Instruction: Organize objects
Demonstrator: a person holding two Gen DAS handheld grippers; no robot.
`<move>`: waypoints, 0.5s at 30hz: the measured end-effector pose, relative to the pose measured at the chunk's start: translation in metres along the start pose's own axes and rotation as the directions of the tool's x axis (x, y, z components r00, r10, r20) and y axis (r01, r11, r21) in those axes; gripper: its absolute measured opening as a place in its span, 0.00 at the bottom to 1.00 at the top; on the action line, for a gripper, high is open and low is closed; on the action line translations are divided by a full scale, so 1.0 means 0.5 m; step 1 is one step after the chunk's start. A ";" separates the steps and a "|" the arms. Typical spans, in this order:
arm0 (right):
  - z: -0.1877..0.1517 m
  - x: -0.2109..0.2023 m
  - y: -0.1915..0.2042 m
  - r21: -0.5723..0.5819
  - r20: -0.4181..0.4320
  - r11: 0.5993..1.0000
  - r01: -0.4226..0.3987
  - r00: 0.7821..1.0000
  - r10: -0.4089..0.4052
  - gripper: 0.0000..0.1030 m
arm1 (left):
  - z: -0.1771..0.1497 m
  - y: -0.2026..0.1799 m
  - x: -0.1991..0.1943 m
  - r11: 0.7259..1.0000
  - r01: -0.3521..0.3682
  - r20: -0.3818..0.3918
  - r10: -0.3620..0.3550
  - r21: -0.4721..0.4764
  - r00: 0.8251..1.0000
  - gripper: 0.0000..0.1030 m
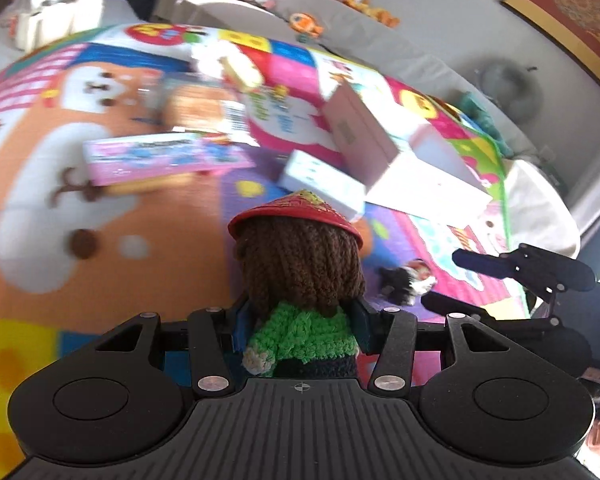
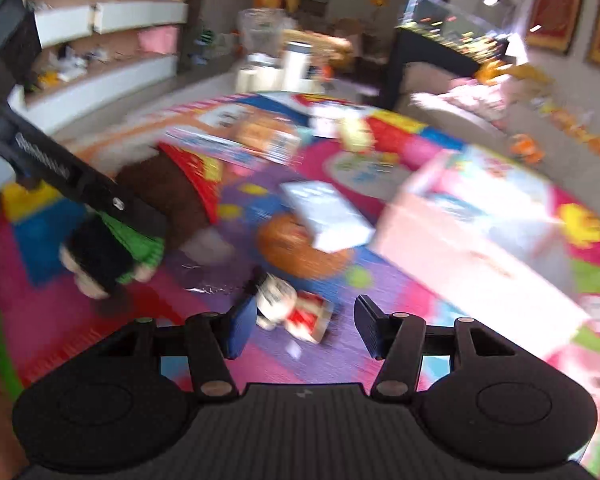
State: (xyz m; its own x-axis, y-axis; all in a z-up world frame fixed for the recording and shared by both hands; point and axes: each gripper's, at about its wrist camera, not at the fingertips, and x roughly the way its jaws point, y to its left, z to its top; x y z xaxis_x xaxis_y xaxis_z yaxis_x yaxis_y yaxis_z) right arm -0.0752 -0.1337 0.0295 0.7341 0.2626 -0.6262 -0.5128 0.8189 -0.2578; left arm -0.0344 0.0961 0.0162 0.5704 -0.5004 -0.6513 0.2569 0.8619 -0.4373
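My left gripper [image 1: 300, 320] is shut on a crochet doll [image 1: 300, 264] with a red hat, brown hair and a green jumper, held upright above the play mat [image 1: 100, 208]. In the right wrist view the same doll [image 2: 160, 196] hangs at the left, tilted, under the left gripper's fingers [image 2: 80, 184]. A small white, black and red toy figure [image 2: 292, 308] lies on the mat between the fingertips of my right gripper [image 2: 306, 328]. It sits close to the left pad, with a gap to the right pad. In the left wrist view the right gripper [image 1: 440, 280] hovers beside that figure [image 1: 404, 280].
An open pink box [image 1: 364, 136] and a small white box [image 1: 320, 180] lie on the mat ahead, with a flat pink package [image 1: 160, 156] to the left. A sofa [image 1: 380, 40] with plush toys runs behind. Shelves [image 2: 100, 60] stand at the far left.
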 end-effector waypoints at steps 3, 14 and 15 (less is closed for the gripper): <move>-0.024 -0.011 -0.024 0.004 -0.014 0.994 0.106 0.994 -0.105 0.60 | 0.000 -0.028 0.024 1.000 0.010 -0.012 -0.010 0.005 1.000 0.52; -0.019 0.005 -0.016 0.172 0.014 0.983 -0.066 0.998 0.064 0.79 | -0.001 -0.029 0.023 0.999 -0.014 -0.011 0.014 -0.031 1.000 0.52; -0.017 0.013 -0.011 0.177 0.011 0.982 -0.065 0.998 0.064 0.79 | -0.001 -0.026 0.021 0.999 -0.016 -0.011 0.015 -0.032 1.000 0.52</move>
State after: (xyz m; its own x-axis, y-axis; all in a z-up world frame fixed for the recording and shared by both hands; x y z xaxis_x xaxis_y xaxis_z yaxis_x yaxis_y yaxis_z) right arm -0.0713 -0.1409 0.0208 0.7049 0.3197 -0.6332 -0.4720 0.8777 -0.0823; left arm -0.0322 0.0795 0.0150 0.5655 -0.4879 -0.6649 0.2224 0.8666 -0.4467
